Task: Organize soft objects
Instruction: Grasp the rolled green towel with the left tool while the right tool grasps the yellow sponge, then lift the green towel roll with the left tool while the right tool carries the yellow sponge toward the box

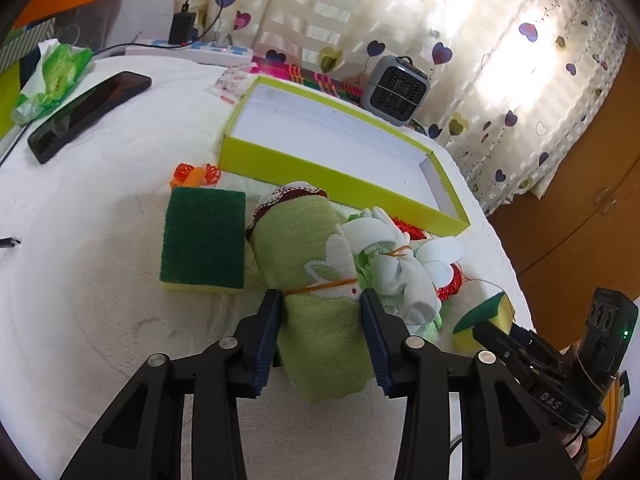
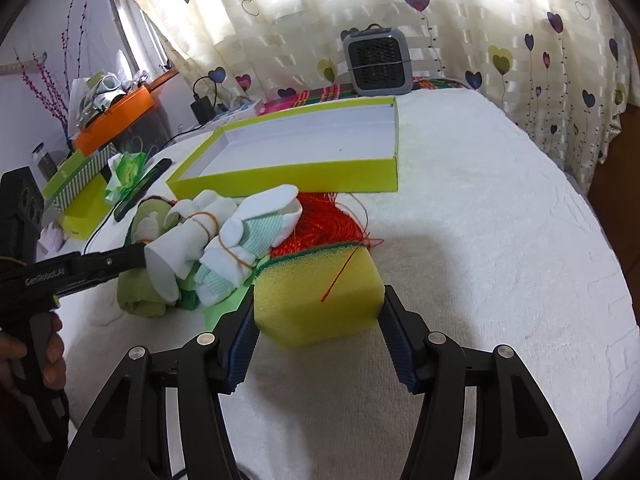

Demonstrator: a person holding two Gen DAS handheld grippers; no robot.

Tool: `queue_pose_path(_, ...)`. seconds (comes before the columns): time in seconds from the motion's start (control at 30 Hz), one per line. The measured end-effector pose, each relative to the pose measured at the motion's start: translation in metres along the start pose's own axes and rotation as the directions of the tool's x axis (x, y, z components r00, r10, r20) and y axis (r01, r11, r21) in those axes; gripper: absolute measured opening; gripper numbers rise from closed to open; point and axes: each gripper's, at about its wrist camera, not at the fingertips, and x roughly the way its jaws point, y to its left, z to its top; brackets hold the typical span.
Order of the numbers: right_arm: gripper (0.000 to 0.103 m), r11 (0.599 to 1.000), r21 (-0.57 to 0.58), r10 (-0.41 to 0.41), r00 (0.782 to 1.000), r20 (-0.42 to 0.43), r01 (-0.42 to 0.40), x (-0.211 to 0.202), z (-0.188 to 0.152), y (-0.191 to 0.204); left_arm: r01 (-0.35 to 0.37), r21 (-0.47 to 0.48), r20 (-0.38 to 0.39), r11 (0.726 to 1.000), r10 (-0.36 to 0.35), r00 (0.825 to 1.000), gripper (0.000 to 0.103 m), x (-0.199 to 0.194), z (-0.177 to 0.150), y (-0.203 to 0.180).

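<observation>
My left gripper (image 1: 322, 300) is shut on a rolled green towel (image 1: 316, 280) bound with a rubber band; the roll lies on the white bed cover. My right gripper (image 2: 318, 300) is shut on a yellow sponge (image 2: 320, 292) with a green scrub side, also seen in the left wrist view (image 1: 486, 316). A bundle of white and mint socks (image 1: 396, 268) (image 2: 224, 236) lies between the two, over red stringy material (image 2: 324, 220). A second green-topped sponge (image 1: 204, 240) lies left of the towel. The open lime-green box (image 1: 332, 176) (image 2: 288, 180) stands behind them, empty.
A black phone (image 1: 88, 114) and a green tissue pack (image 1: 56, 76) lie at the far left. A small orange item (image 1: 196, 174) sits by the box. A grey fan heater (image 1: 396, 90) (image 2: 378, 60) stands at the back by the curtain. The bed edge drops off at the right.
</observation>
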Motion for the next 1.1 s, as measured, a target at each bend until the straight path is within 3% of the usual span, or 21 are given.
queue_pose_path(0.13,0.058,0.998,0.014,0.069,0.997,-0.024,-0.069,-0.007,-0.001,-0.002,0.001,0.008,0.014,1.000,-0.001,1.000,0.035,-0.007,0.001,0.002)
queue_pose_path(0.3,0.058,0.997,-0.065,0.046,0.996,-0.079,-0.052,-0.014,-0.004,0.002,-0.004,0.020,0.015,1.000,0.004,1.000,0.032,-0.014,-0.001,0.006)
queue_pose_path(0.47,0.058,0.981,-0.194,-0.045,0.988,-0.146,0.016,-0.020,-0.010,0.006,-0.002,0.026,0.008,1.000,0.002,1.000,0.032,-0.020,-0.008,0.009)
queue_pose_path(0.7,0.058,0.910,-0.403,-0.201,0.957,-0.209,0.103,-0.024,-0.016,0.012,-0.015,0.059,0.015,0.998,0.014,1.000,0.032,-0.034,-0.013,0.009)
queue_pose_path(0.87,0.058,0.883,-0.459,-0.230,0.946,-0.229,0.104,-0.022,-0.016,0.014,-0.033,0.088,-0.008,0.996,0.034,0.999,0.032,-0.037,-0.019,0.008)
queue_pose_path(1.1,0.058,0.903,-0.415,-0.214,0.956,-0.202,0.115,-0.006,-0.008,0.017,-0.021,0.081,-0.031,0.996,0.024,0.999,0.032,-0.029,-0.022,0.008)
